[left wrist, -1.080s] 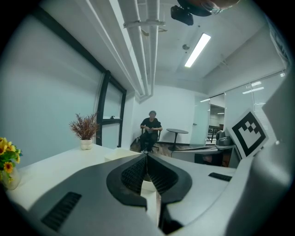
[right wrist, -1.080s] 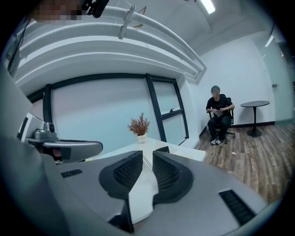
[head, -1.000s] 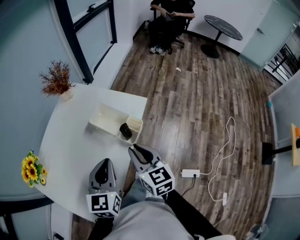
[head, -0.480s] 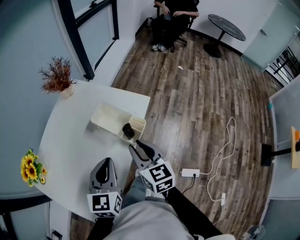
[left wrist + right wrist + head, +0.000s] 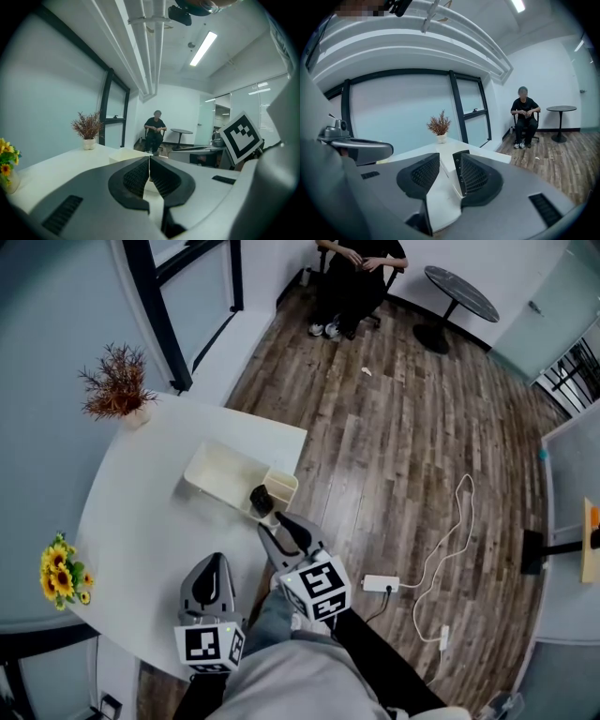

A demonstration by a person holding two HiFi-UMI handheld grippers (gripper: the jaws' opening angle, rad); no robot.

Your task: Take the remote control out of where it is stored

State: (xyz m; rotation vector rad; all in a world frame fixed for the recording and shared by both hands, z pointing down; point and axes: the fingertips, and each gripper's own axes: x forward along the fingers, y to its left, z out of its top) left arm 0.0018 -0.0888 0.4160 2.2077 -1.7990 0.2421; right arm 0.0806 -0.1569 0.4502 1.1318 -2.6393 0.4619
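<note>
Remote upright in the tray's end pocket

White table (image 5: 141, 531) carries a cream tray (image 5: 217, 474). The right tongs (image 5: 274, 521), jaws just opening and gripping nothing, sit at the pocket's near rim, before the black remote (image 5: 258, 497). The left tongs (image 5: 209, 564) are clenched and empty. A dried plant (image 5: 115, 390) and flowers (image 5: 62, 576) stand apart.

1. No word, number, brand name or sign can be read in any of the views.
2. The only printed marks are black-and-white square patterns on the left cube (image 5: 208, 645) of the left tongs (image 5: 212, 563) and on the right cube (image 5: 319, 589) of the right tongs (image 5: 279, 525). They carry no letters or digits.
3. The left gripper view shows one such pattern close up on the right cube (image 5: 241, 137). It is blocks only.
4. The remote control (image 5: 258, 498) is dark and too small for any print to be made out.
</note>
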